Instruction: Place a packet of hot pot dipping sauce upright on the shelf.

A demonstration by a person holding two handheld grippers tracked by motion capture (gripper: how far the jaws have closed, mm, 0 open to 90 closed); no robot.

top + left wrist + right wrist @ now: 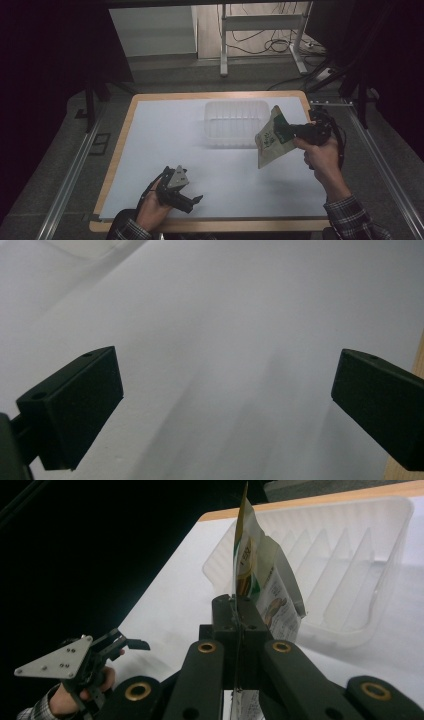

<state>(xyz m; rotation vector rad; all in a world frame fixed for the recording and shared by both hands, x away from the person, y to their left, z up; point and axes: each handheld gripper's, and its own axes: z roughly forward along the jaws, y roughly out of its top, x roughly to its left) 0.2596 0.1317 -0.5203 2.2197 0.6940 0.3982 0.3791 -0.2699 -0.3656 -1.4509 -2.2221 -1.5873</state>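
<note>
We counted one snack pouch [270,138], one clear plastic bin [235,122]; right gripper [286,131] raised, clamping pouch; left gripper [192,201] low, jaws apart, holding nothing

Both sleeves are plaid flannel. The left tool [192,201] is black, with a grey three-cornered plate dotted with small screws on its top. The right tool [239,605] has black link arms with brass-ringed pivots behind its flat jaws, and a black cable trailing behind.

A lab — dark curtains, aluminium rails [70,172], cables [260,42] behind a white-topped table [165,140].
</note>
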